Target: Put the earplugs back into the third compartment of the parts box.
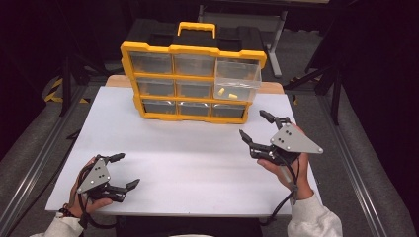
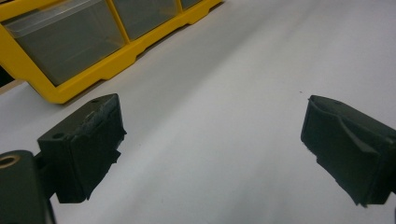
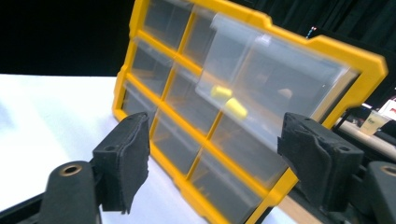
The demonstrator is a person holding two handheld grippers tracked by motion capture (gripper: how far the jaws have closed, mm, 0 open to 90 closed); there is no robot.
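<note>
At the far edge of the white table point(image 1: 183, 163), a yellow organizer point(image 1: 192, 81) stands upright with nine clear drawers. Its top-right drawer point(image 1: 238, 79) is pulled out toward the person, and two small yellow pieces point(image 1: 227, 93) lie on its floor. The other drawers sit flush in the frame. In front of the organizer the table surface lies bare right up to its near edge, leaving wide room between the two hands. The right tongs point(image 1: 257, 129) hover just in front of the organizer's lower right corner, near the table's right edge, jaws spread wide and gripping nothing; they point at the pulled-out drawer. The left tongs point(image 1: 125, 171) rest low near the table's near left corner, well apart from the organizer, jaws likewise released and empty.
</note>
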